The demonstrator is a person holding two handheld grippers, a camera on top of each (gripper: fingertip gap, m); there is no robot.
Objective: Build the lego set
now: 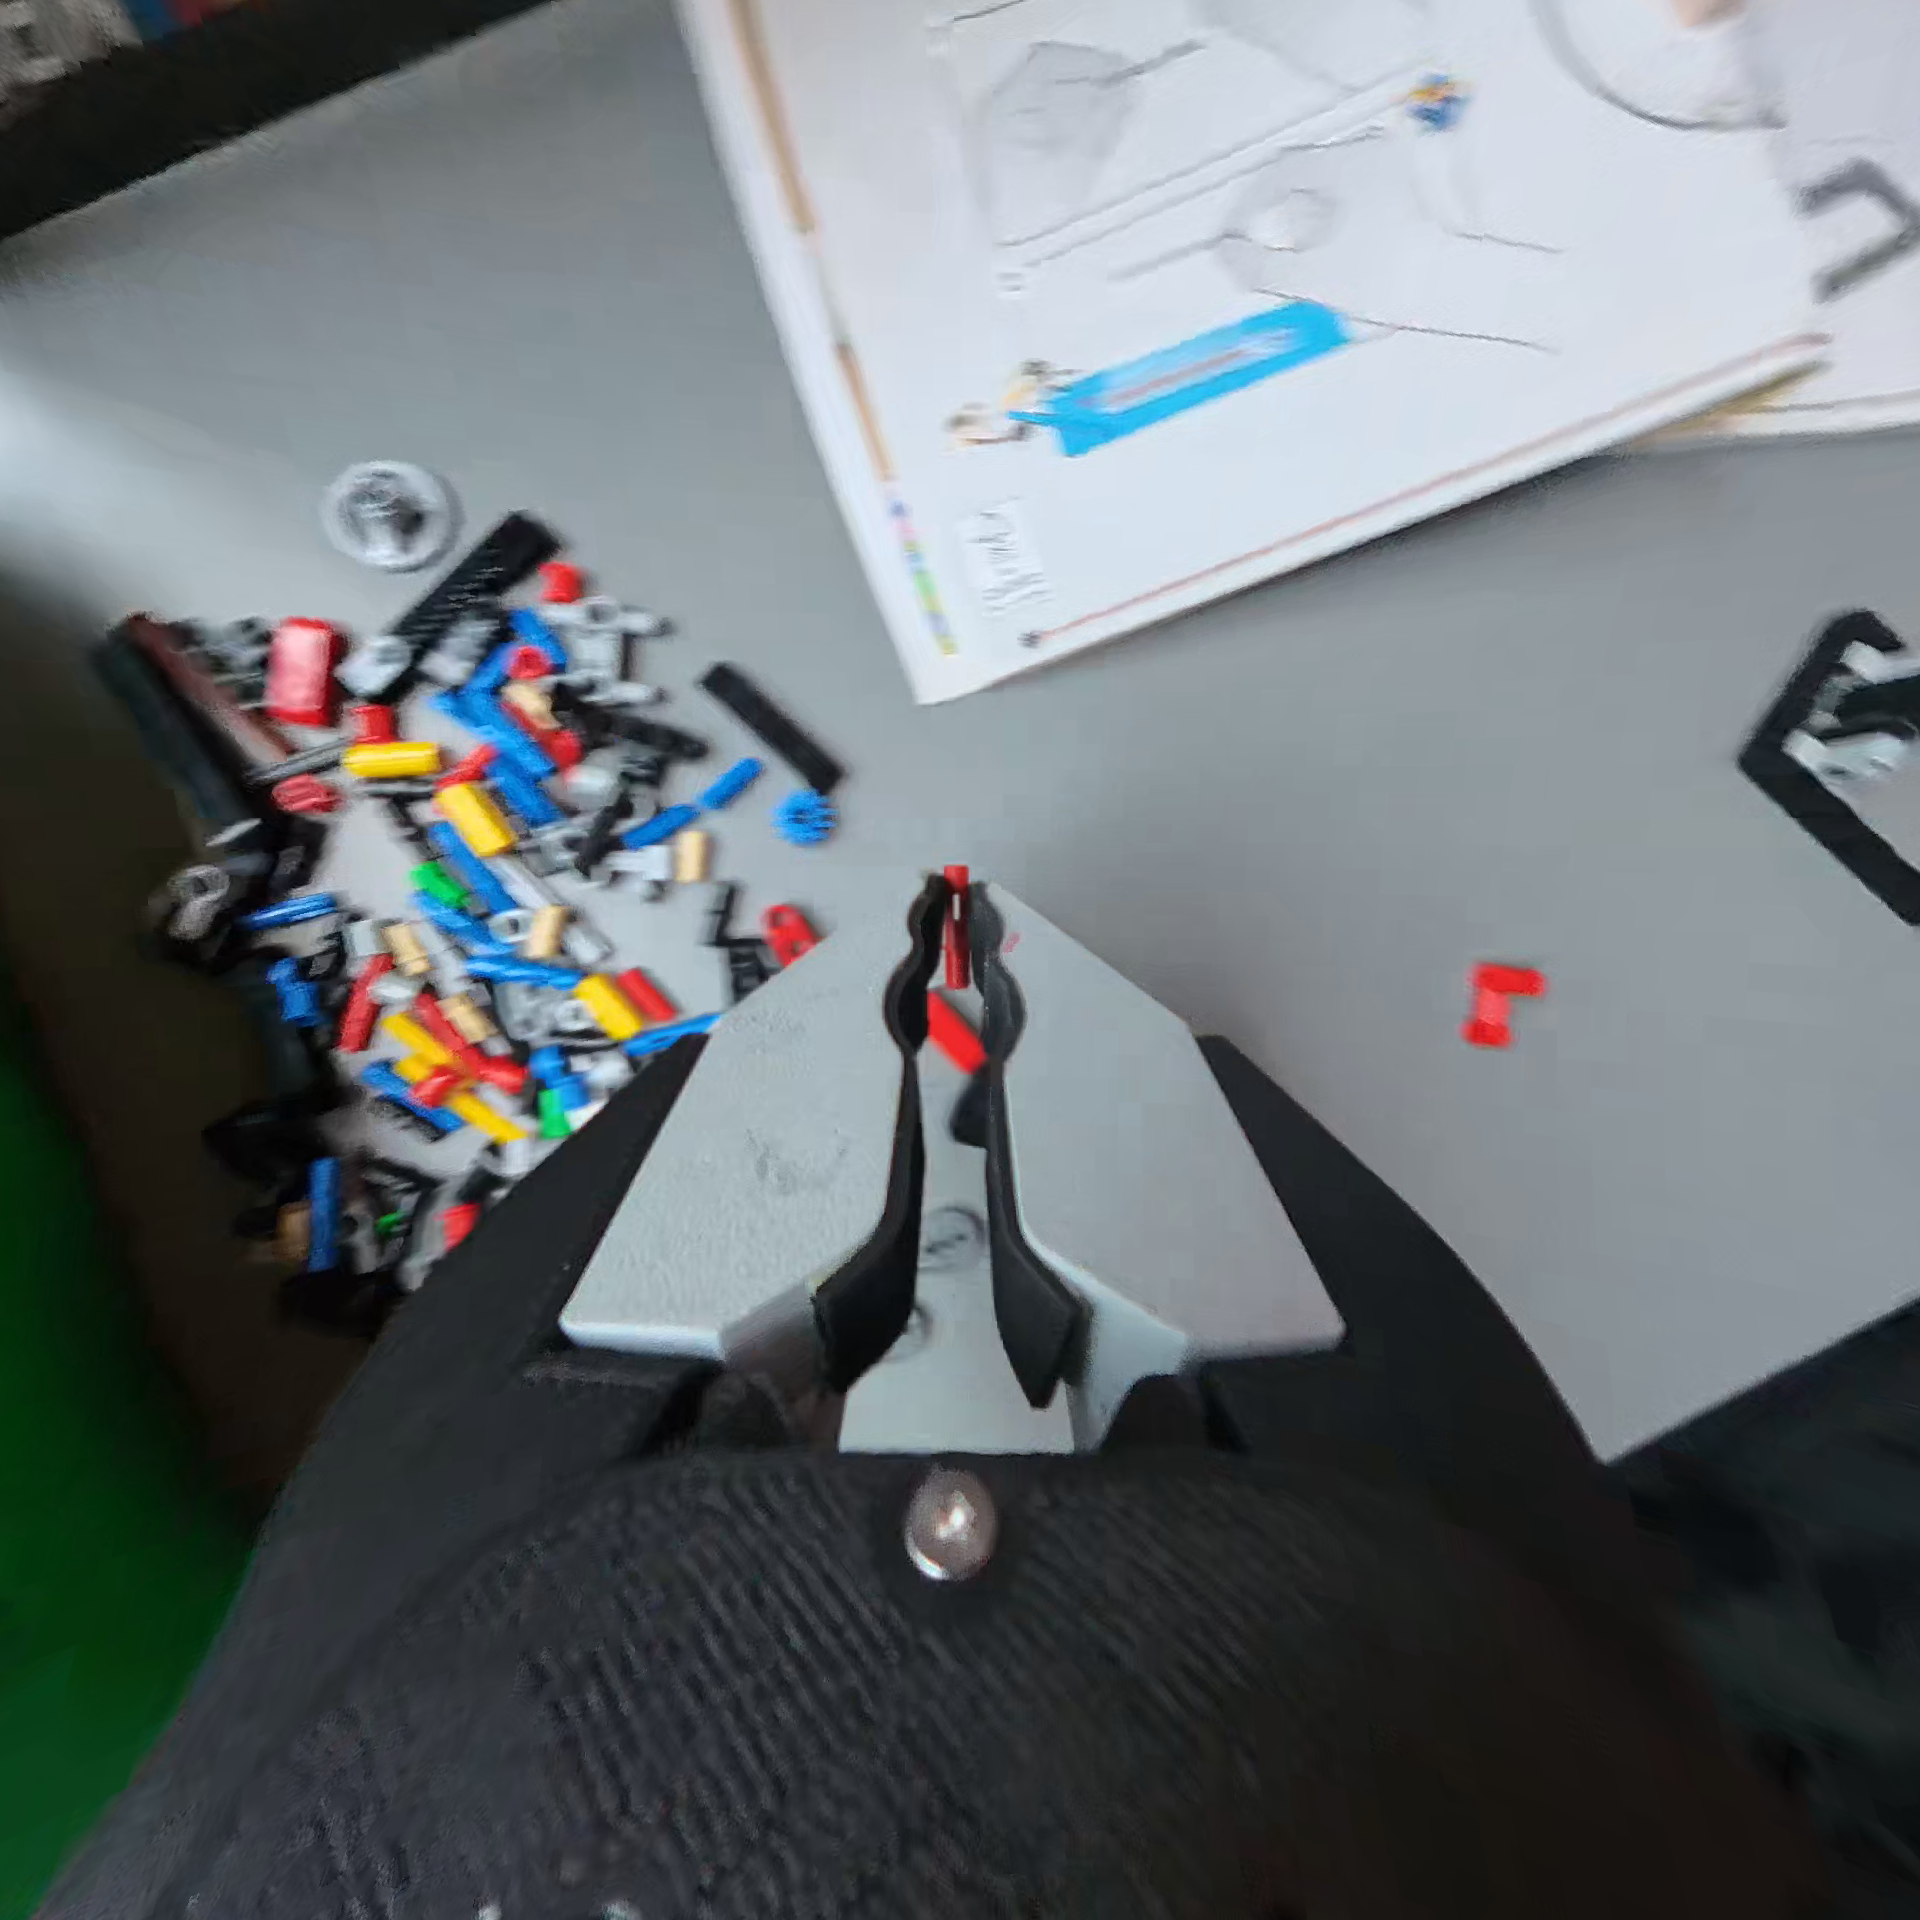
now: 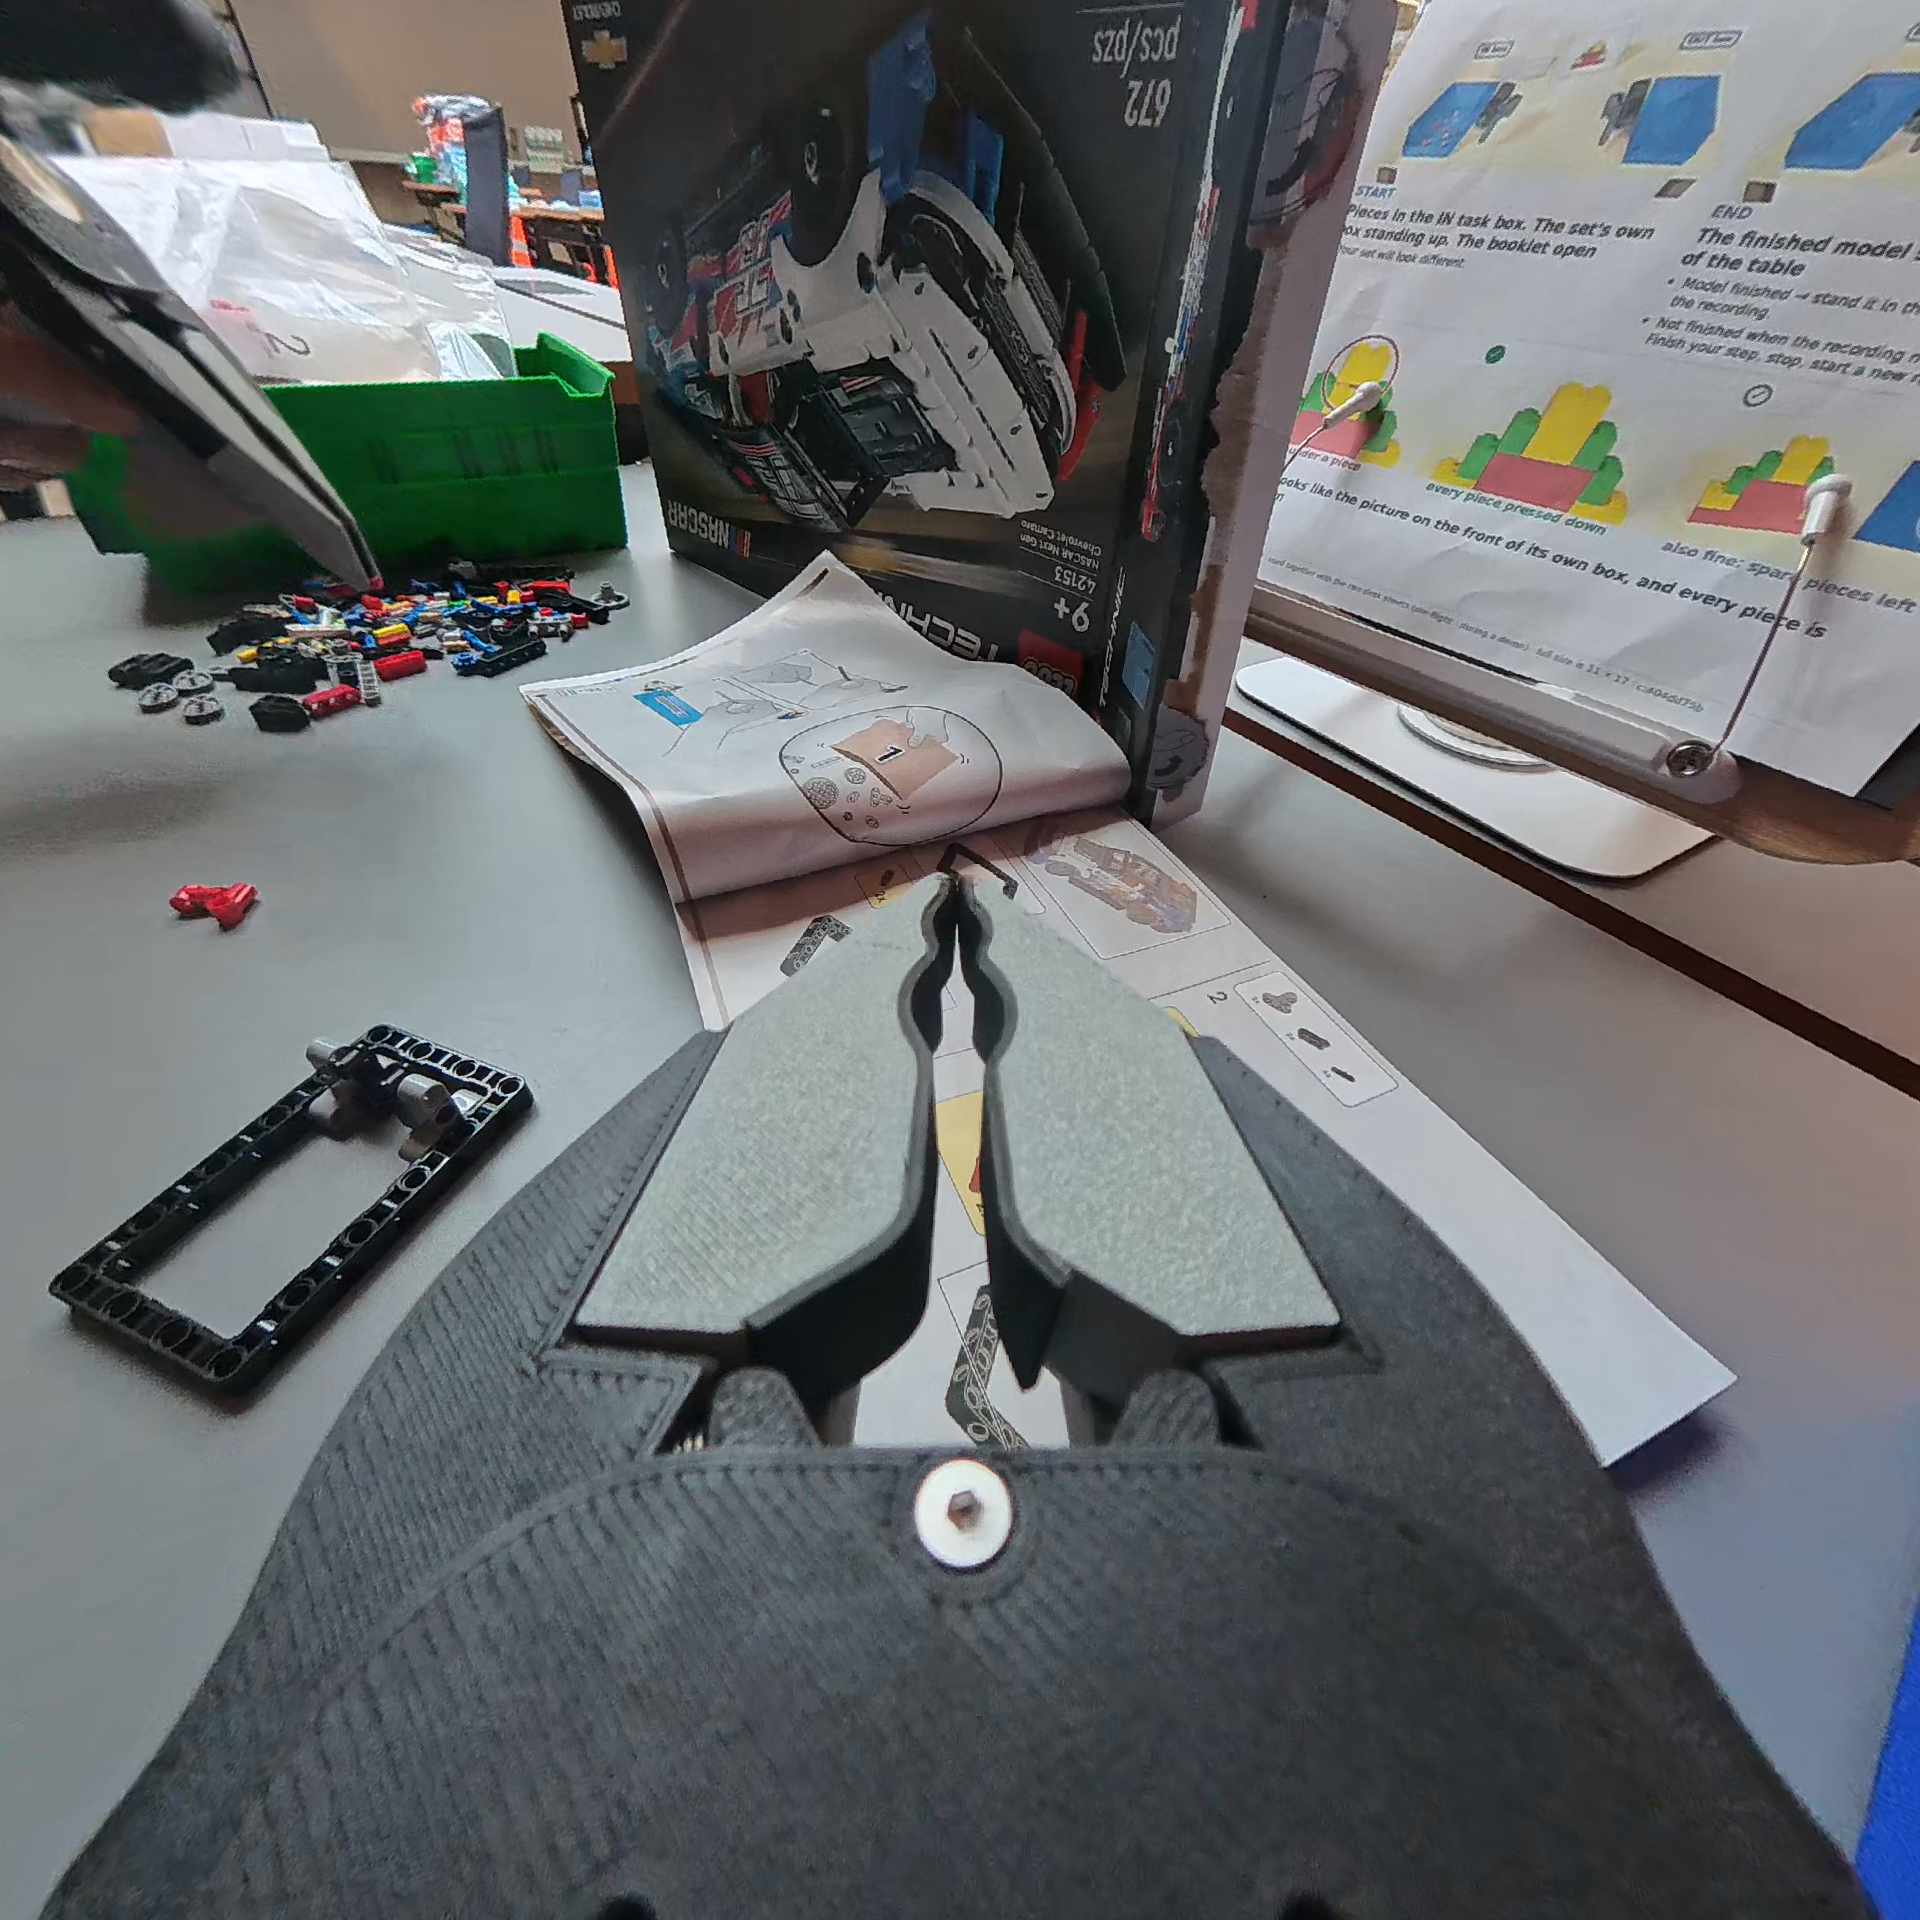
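My left gripper point(image 1: 956, 925): black ribbed printed shell | grey flat finger plates | wavy black inner pads | one silver screw at centre || my right gripper point(image 2: 958, 914): same black ribbed shell | textured grey plates | wavy black pads | silver hex screw

A small red plastic pin point(image 1: 956, 928) sits between ribbed black fingertip pads point(image 1: 918, 966) on plain grey plates. The heap of loose plastic pieces point(image 1: 457, 873) mixes blue, yellow, red, black, tan and green. The rectangular beam frame point(image 2: 291, 1205) is black with grey connectors; the table point(image 2: 436, 852) plain grey.
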